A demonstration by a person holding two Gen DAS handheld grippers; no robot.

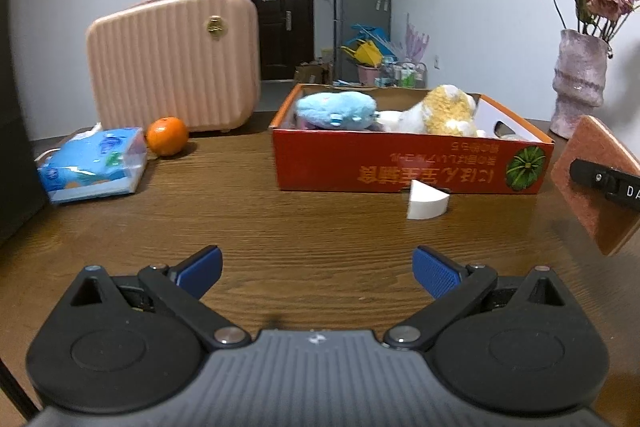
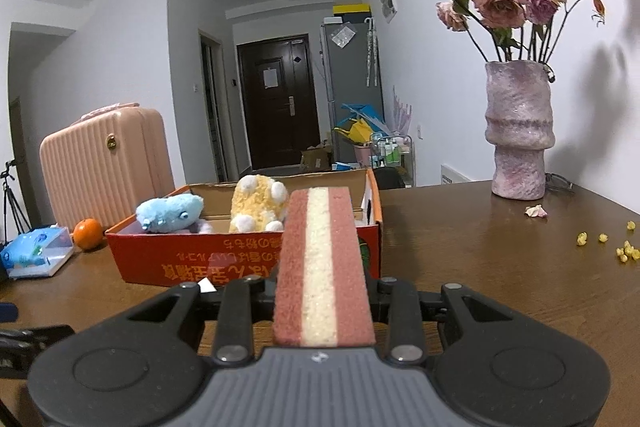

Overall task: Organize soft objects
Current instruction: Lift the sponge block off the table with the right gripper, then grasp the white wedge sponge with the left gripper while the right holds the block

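Your left wrist view shows your left gripper hovering low over the wooden table, its blue pads spread wide with nothing between them. Going left to right: a blue tissue pack lies near the table's left edge, an orange just beside it, and a pink ribbed case stands behind both. The red cardboard box sits toward the far edge, holding a blue plush on the left and a yellow-and-white plush on the right. Only this view plainly shows the white wedge-shaped block touching the box's front wall.

Your right wrist view alone shows scattered yellow bits and a fallen petal near the table's right edge, below the pink vase of dried roses.

Your right gripper is clamped narrow on the sponge, a long slab with reddish-brown outer layers and a cream stripe down its middle. It is held above the table, its far end in front of the box's near right corner.
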